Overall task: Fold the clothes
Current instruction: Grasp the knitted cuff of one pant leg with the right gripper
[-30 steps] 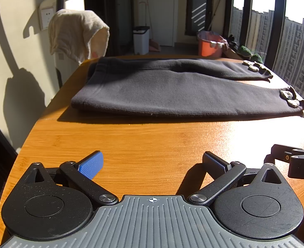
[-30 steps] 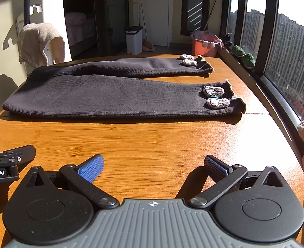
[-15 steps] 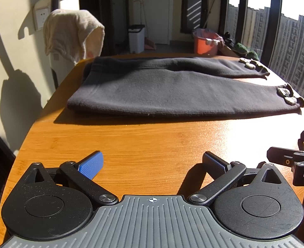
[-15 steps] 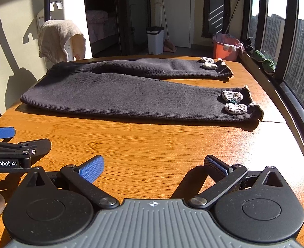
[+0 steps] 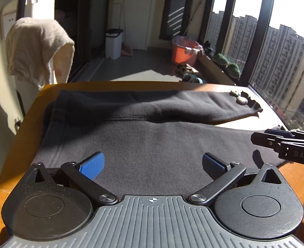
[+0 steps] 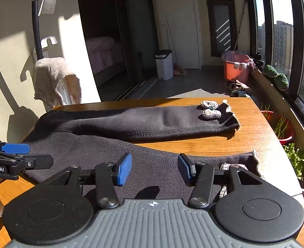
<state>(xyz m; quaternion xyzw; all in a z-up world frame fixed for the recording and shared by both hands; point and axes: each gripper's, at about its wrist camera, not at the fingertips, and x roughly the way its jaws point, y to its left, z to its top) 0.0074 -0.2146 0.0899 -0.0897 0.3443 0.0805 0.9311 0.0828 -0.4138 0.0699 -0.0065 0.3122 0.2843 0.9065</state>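
Note:
Dark grey knit trousers (image 5: 147, 144) lie flat on the wooden table (image 5: 28, 132), waistband at the left, both legs running right. Small crocheted patches (image 6: 210, 109) sit by the far leg's cuff. My left gripper (image 5: 152, 163) hovers open over the near leg close to the waistband, nothing between its blue pads. My right gripper (image 6: 154, 167) is open, narrower, above the near leg (image 6: 156, 165) towards its cuff (image 6: 253, 161). Each gripper shows at the edge of the other's view: the right gripper (image 5: 284, 144), the left gripper (image 6: 17, 161).
A cream towel (image 5: 38, 49) hangs over a stand beyond the table's left corner. On the floor behind stand a white bin (image 6: 164, 64) and an orange tub (image 6: 235, 66). Windows and potted plants (image 6: 296, 157) line the right side past the table's edge.
Both grippers have moved forward from the bare near table edge to above the trousers' near leg. The right gripper's fingers have narrowed; the left's stay wide.

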